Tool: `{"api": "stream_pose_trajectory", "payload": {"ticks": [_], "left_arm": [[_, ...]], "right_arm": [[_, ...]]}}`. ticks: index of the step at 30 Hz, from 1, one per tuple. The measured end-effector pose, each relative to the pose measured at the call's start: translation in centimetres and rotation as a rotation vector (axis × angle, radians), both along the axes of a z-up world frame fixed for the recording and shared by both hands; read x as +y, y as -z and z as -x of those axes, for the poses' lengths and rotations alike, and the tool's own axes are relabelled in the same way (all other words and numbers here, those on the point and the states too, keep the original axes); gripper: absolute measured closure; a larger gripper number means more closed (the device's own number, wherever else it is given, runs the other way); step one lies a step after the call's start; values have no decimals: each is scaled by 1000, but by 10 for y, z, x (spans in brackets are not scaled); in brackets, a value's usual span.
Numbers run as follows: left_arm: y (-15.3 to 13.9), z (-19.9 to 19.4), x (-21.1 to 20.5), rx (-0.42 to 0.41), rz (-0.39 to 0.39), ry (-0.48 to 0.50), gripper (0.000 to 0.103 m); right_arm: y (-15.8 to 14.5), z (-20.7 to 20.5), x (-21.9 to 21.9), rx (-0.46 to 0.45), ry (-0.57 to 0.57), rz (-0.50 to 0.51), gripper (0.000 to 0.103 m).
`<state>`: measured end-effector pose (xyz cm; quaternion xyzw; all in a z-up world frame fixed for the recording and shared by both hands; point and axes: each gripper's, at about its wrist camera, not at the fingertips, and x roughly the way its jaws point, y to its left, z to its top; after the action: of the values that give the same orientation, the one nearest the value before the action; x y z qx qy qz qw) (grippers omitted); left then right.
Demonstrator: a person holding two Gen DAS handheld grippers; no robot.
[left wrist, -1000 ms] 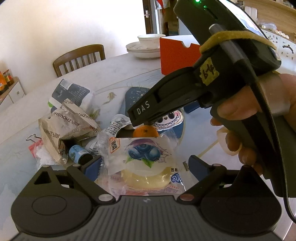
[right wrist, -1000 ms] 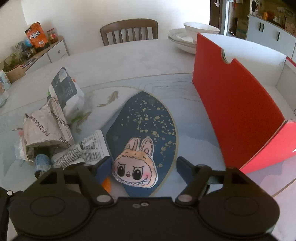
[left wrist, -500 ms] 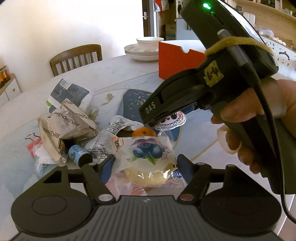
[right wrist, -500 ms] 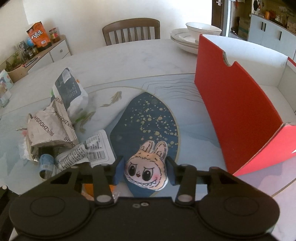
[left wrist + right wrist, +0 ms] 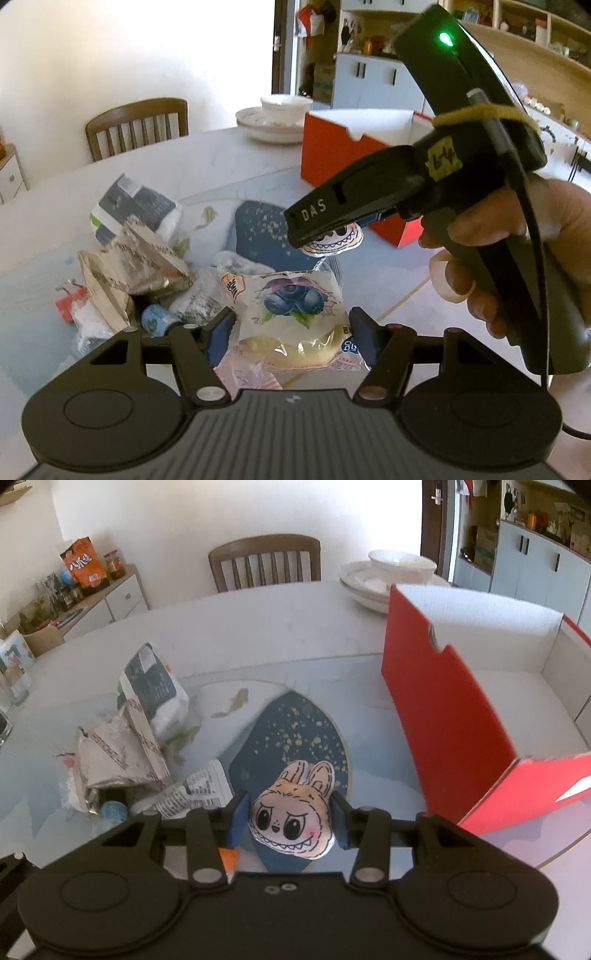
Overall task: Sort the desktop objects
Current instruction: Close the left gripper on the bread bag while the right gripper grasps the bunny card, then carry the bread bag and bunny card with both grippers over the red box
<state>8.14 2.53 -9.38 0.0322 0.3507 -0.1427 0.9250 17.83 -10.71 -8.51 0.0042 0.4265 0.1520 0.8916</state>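
My right gripper is shut on a flat plush monster face with rabbit ears and holds it above the table; the face also shows in the left wrist view under the right gripper's body. My left gripper is shut on a clear blueberry bread packet and holds it off the table. An open red box with a white inside stands at the right.
A pile of crumpled paper bags, a dark-and-white pouch, a printed wrapper and a small blue bottle lies at the left. A dark blue speckled mat lies mid-table. Stacked white bowls and a chair are behind.
My right gripper closed on the plush face and lifted it off the mat. My left gripper closed on the bread packet and raised it.
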Motion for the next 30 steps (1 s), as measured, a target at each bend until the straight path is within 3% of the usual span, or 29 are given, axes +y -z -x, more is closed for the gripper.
{"api": "stream_pose_trajectory", "payload": {"ticks": [16, 30], "left_arm": [[-35, -6, 24, -53, 49, 41, 37], [-82, -33, 3, -98, 70, 75, 37]], "right_arm": [[-50, 23, -25, -48, 55, -42, 58], [-99, 24, -73, -100, 58, -52, 58]]}}
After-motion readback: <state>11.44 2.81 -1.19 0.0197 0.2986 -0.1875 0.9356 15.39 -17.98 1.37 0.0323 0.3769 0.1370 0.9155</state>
